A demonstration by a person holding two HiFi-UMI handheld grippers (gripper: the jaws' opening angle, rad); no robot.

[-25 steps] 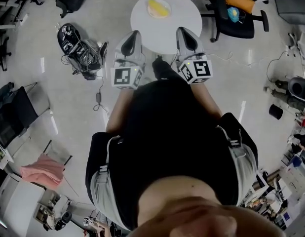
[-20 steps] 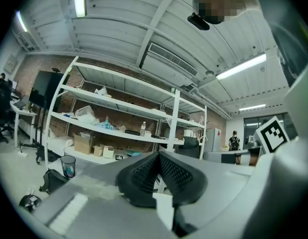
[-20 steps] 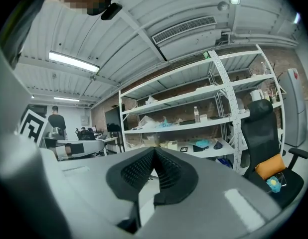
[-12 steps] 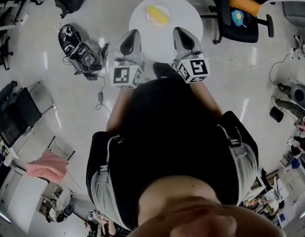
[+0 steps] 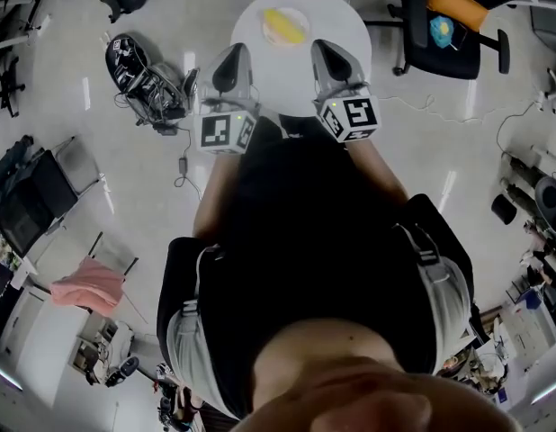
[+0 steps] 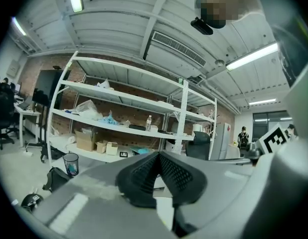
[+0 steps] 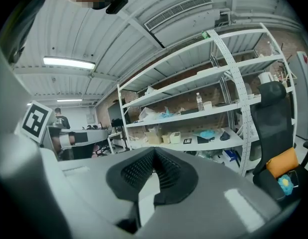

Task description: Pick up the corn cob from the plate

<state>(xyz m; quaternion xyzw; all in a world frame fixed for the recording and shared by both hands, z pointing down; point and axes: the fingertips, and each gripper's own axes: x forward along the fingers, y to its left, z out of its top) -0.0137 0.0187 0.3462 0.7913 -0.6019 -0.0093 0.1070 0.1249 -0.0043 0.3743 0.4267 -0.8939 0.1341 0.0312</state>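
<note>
In the head view a yellow corn cob (image 5: 285,25) lies on a pale plate (image 5: 296,40) on a small round white table (image 5: 339,16) ahead of me. My left gripper (image 5: 233,54) reaches over the table's near left edge, short of the plate. My right gripper (image 5: 325,49) is over the near right part of the table, beside the plate. Neither touches the cob. In the left gripper view the left gripper (image 6: 158,155) has its jaws together with nothing between them. The right gripper (image 7: 154,151) looks the same in its own view. The cob shows in neither gripper view.
A black office chair (image 5: 444,34) with an orange cushion stands right of the table. A black bag and cables (image 5: 139,66) lie on the floor to the left. A pink cloth (image 5: 85,282) hangs on a chair. White shelving (image 6: 129,101) (image 7: 204,108) fills the far wall.
The person has stepped toward the table. Both grippers have gone forward together, from just short of the table's near edge to over it, closer to the plate. Both have stayed shut.
</note>
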